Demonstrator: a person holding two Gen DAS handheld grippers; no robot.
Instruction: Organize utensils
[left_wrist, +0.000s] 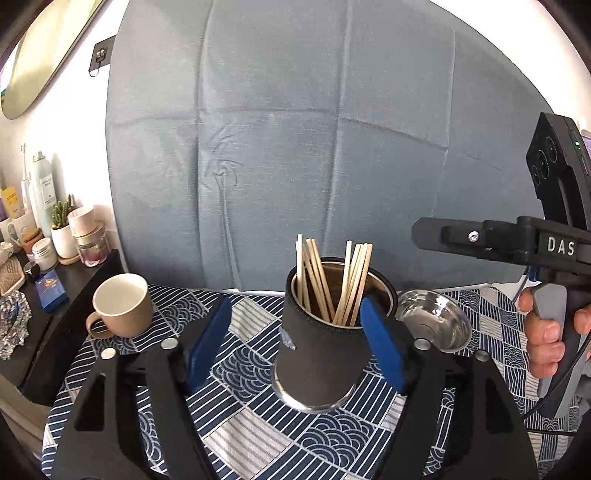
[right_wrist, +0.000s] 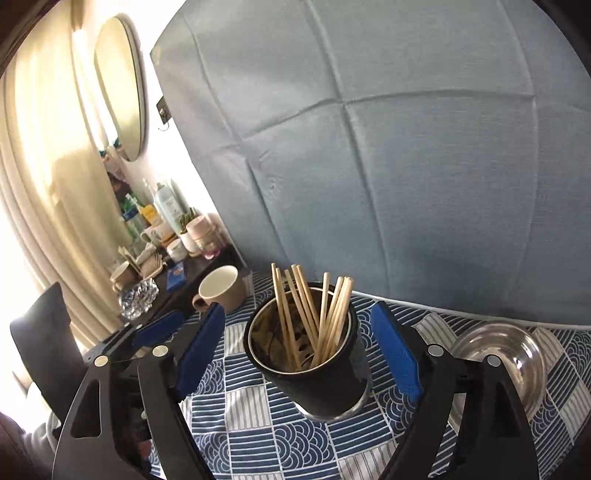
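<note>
Blue-padded, spread and empty, both left tongs (left_wrist: 295, 339) and right tongs (right_wrist: 299, 350) flank the cup (left_wrist: 321, 339) of chopsticks (left_wrist: 332, 280) mid-table (left_wrist: 258, 435): best squeeze low on the sleeve, level, clear of sticks, mug (left_wrist: 123, 308) and bowl (left_wrist: 436, 319) beyond.

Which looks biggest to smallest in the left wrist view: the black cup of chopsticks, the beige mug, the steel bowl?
1. Black cup, clearly largest, though it sits nearest the camera.
2 and 3. Beige mug and steel bowl look about alike; I won't rank them.
</note>
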